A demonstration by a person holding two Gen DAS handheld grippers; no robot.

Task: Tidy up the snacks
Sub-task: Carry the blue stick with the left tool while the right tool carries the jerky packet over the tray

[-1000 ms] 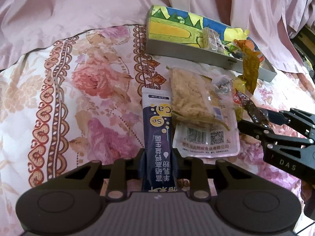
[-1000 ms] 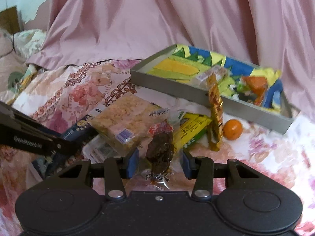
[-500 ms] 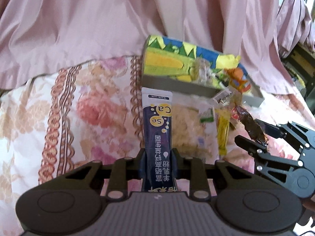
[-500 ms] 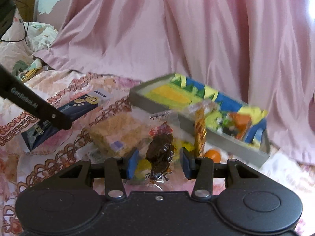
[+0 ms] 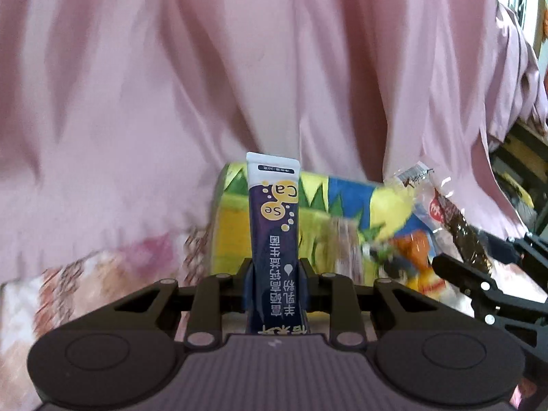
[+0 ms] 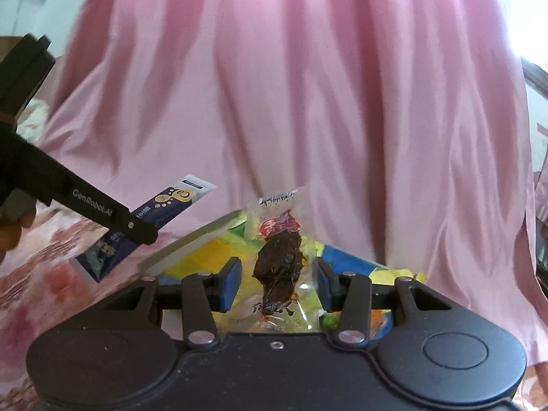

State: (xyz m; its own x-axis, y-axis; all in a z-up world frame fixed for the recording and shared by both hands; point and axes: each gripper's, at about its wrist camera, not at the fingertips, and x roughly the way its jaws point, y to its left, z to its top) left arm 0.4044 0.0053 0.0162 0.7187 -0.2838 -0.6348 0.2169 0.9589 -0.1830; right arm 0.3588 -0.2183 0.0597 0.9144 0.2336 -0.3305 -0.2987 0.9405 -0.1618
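Both our grippers are up off the bed, each carrying a snack.

Our left gripper (image 5: pixel 274 284) has its fingers narrow, clamped on the dark blue sachet (image 5: pixel 274 236). It stands upright out of the jaws, white sealed end on top, in front of the tray. In the right wrist view the same sachet (image 6: pixel 150 219) hangs tilted in the air, left of the tray.

Our right gripper (image 6: pixel 279 282) holds the clear packet with a dark brown snack (image 6: pixel 279 263). The blue pads sit mid-width at the packet's edges; the wrapper spans the gap and stands up in it. From the left wrist view that packet (image 5: pixel 455 226) pokes up at right, over the tray.

Surface: floral quilt (image 5: pixel 85 274), pink and cream with a brown scroll border, blurred. On it sits a grey-walled tray (image 6: pixel 191 239) with a bright yellow, blue and green printed floor (image 5: pixel 342 202); an orange item (image 5: pixel 411 257) lies in it, too blurred to identify.

Room: pink satin curtain (image 6: pixel 308 85) fills the background in both views. Bright light at the far right edge.
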